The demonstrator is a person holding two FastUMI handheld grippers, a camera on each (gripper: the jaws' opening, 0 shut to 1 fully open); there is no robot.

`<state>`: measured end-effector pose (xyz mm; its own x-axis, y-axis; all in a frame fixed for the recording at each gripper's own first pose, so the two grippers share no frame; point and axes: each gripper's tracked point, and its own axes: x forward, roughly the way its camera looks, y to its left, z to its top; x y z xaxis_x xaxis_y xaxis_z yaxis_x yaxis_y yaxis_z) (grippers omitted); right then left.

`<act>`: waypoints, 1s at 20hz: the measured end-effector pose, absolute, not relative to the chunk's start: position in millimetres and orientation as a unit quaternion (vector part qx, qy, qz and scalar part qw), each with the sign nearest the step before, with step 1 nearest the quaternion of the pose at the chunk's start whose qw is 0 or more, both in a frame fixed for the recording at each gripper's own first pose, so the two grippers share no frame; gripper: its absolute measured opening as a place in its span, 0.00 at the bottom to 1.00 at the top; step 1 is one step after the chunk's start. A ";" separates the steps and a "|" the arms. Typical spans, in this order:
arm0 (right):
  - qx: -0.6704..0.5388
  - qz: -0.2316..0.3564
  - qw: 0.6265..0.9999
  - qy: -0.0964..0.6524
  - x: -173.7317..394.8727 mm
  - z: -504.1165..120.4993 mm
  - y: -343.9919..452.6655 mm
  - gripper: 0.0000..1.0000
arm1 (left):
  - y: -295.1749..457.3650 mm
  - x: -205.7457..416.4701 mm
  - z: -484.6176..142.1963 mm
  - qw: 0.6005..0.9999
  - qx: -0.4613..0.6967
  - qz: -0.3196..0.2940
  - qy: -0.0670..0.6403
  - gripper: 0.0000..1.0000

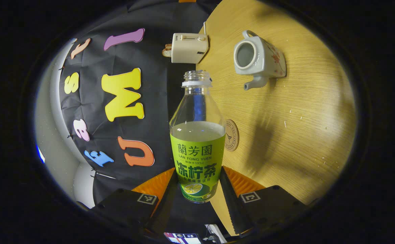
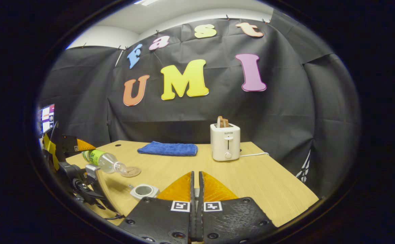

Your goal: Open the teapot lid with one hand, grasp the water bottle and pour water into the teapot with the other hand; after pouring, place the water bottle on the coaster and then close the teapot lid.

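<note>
Left jaws: closed on the water bottle (image 1: 197, 142), one finger pressed against each side of its labelled lower body.
Left gripper (image 1: 197, 189): seen rolled over in its own view, so the table appears upright at the right; in the right gripper view it is seen at the far left (image 2: 82, 150), held above the table edge.
Water bottle: uncapped, partly filled with clear liquid; in the right gripper view (image 2: 104, 161) it is tipped with the open neck pointing down towards the table.
Right jaws: brought together, with a thin object just visible between the fingers; whether it is the lid cannot be told.
Right gripper (image 2: 196, 189): held above the near part of the table.
Teapot (image 1: 258, 59): standing on the table with its top opening uncovered; also seen at (image 2: 144, 191), just left of the right fingers.
Coaster (image 1: 232, 135): lying flat on the table, near the bottle's neck in the right gripper view (image 2: 131, 171).
Table (image 1: 312, 112): light wood.
Toaster (image 2: 225, 141): standing towards the back, with toast in its slots.
Blue cloth (image 2: 168, 148): folded, left of the toaster.
</note>
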<state>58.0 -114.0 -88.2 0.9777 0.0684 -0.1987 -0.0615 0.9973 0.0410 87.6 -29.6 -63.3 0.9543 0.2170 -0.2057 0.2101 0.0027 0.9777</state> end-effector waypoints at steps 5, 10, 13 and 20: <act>0.021 0.026 0.994 0.104 57.1 -92.4 -124.1 0.00 | -43.4 93.8 -61.6 0.658 0.741 -0.004 0.138 0.74; 0.021 0.026 0.994 0.102 57.2 -92.5 -126.0 0.00 | -50.2 95.4 -58.4 0.631 0.764 -0.011 0.134 0.74; 0.020 0.028 0.994 0.103 57.4 -94.0 -124.4 0.00 | -52.1 97.5 -53.0 0.611 0.781 -0.009 0.131 0.74; 0.022 0.030 0.994 0.104 56.6 -97.6 -126.2 0.00 | -65.1 100.6 -41.2 0.569 0.814 -0.011 0.115 0.75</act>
<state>56.6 -126.2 -97.6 0.9766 0.0648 -0.2053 -0.0554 0.9972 0.0508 100.6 -65.1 -41.2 0.9735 0.1745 -0.1481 0.1991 -0.3267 0.9239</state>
